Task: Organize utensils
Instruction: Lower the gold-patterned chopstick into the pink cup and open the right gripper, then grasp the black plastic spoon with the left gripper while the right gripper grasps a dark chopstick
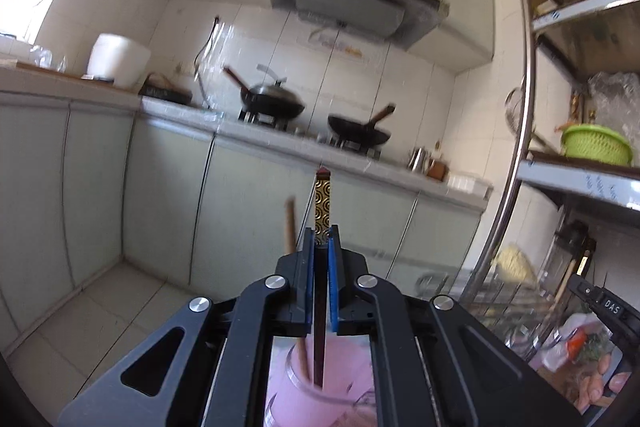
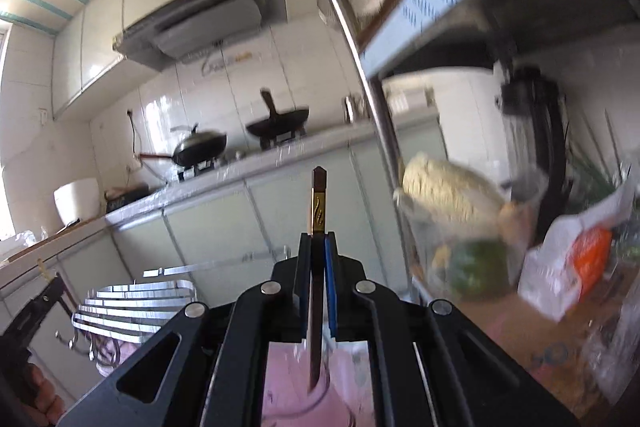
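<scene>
Black linkage arms, blue-padded fingers [image 1: 333,267], silver screws.

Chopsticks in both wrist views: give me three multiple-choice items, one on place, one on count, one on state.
1. Where does the lower end of the left claw's dark chopstick sit?
A. in the pink cup
B. on the stove
C. in the green basket

2. How many woks stand on the stove?
A. one
B. two
C. four

3. How is the right claw?
A. wide open
B. shut on a chopstick
C. holding a spoon

Answers: 1 A, its tip dips inside the cup; 2 B, two show; 3 B, pads clamp the stick.
</scene>
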A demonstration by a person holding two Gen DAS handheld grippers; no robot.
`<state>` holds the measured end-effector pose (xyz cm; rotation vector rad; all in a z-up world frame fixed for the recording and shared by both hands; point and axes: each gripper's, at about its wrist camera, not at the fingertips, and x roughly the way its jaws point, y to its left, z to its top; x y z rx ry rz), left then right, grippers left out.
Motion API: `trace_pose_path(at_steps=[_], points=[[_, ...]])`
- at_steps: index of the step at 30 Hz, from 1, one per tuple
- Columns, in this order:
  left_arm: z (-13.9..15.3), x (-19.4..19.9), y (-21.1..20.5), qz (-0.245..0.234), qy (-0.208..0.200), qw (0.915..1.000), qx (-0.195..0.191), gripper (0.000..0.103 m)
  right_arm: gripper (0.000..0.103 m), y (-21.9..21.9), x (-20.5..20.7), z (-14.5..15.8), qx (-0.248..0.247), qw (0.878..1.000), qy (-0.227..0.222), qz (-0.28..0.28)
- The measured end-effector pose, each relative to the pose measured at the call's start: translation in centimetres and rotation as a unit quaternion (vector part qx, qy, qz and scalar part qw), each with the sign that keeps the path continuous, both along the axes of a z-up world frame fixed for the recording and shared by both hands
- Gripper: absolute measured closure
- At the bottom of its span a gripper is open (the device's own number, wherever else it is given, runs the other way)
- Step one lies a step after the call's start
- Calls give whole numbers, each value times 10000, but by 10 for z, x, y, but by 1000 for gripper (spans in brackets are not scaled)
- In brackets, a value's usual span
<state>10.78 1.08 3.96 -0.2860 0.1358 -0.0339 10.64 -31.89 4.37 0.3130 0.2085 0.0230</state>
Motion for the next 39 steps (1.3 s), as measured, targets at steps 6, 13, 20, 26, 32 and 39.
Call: trace_pose_path(at_steps=[6,13,20,26,32,39], points=[[-1,1,15,-81,279,9993,-248,98,97,4,-6,-2,-106,9998,150,9],[13,8,39,-394,748,9930,-828,67,73,4,-2,5,-57,9980,542,328],[27,-15,53,-322,769,9928,-861,63,62,0,-26,16,-113,9979,547,316],[25,-41,36,-494,1130,9914,-436,63,62,-1,-58,12,-128,9957,826,400],[1,-67,4,-898,1698,9813,75,62,63,11,-71,-26,-239,9795,1832,805],[-54,-68,-22,-1428,3017,9427,37,63,72,28,-80,-76,85,9533,2743,1258]])
